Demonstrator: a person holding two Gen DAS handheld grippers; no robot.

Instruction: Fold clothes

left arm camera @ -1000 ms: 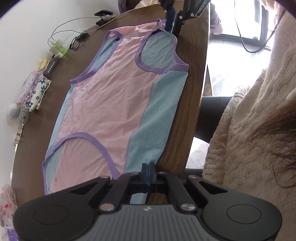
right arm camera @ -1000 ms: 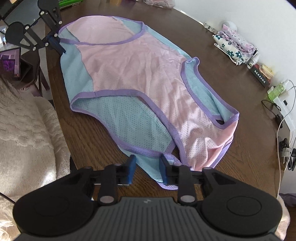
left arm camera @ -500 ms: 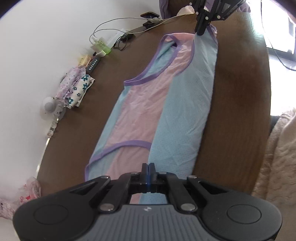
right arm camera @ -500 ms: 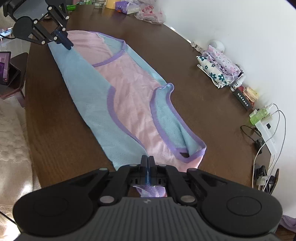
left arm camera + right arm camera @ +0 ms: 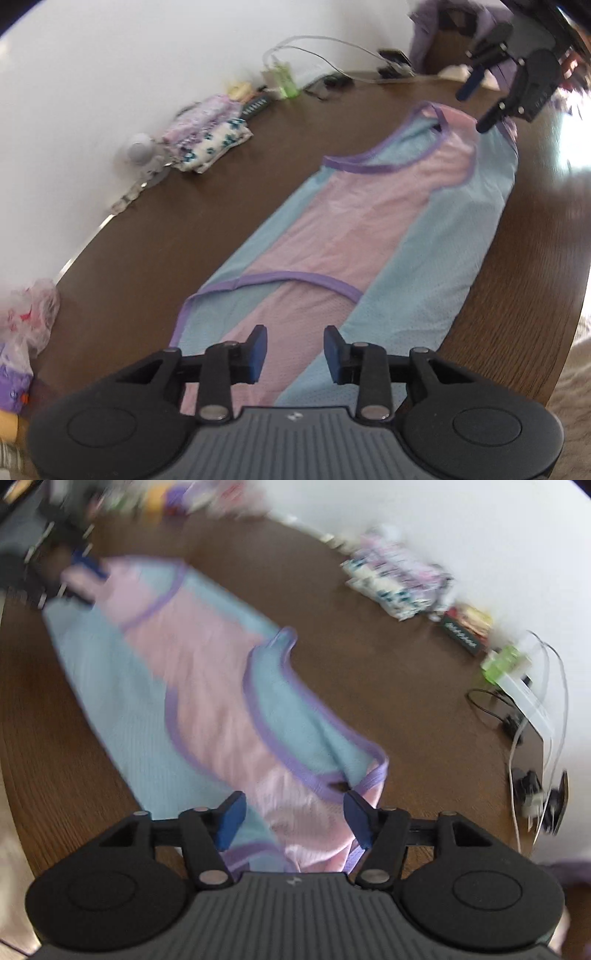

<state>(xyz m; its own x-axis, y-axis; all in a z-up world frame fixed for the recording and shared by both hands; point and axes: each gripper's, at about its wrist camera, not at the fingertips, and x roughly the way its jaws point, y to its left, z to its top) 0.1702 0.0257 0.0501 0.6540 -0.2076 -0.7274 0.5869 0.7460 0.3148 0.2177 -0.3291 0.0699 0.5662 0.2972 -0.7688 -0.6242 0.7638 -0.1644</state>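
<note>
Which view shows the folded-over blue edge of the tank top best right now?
Left wrist view: the tank top is fairly sharp, its blue edge running full length along the table's near side. Right wrist view shows the same garment, motion-blurred, its near end behind the right gripper.

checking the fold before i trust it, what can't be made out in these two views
- Right wrist view: motion blur smears the left gripper and the table's far clutter.
- Both views: each gripper body covers the garment's nearest hem; the right gripper hides the shoulder end.
- Left wrist view: label on the dark box too small.
- Layers under the folded blue panel are hidden.
</note>
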